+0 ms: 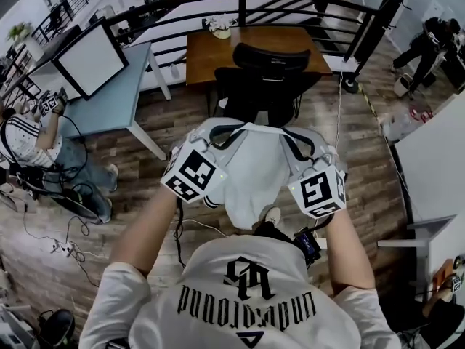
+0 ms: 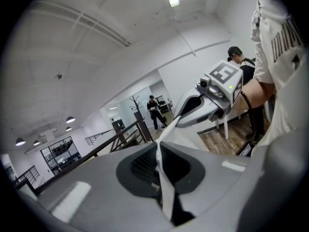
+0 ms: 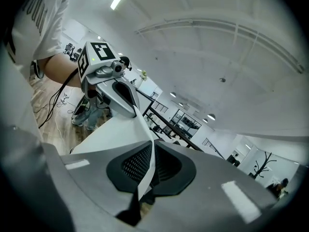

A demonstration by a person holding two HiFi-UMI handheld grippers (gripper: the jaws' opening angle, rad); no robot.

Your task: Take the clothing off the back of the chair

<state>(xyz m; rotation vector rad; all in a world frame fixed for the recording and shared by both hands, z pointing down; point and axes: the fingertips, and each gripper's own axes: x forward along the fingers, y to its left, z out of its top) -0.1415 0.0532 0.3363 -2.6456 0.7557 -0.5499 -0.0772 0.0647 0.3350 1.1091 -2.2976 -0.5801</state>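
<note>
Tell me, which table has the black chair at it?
The brown wooden table by the railing; the chair stands against it. The grey table at left bears a monitor instead.

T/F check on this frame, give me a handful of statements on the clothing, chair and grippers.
1. The left gripper is shut on the white garment. True.
2. The right gripper is open and empty. False: it is shut on the same garment, with cloth pinched between its jaws.
3. The garment hangs over the back of the black office chair. False: it is stretched between the two grippers in front of the person, and the chair back looks bare.
4. The chair stands at a wooden desk. True.
5. One gripper alone carries the garment. False: each gripper grips one side of it.
</note>
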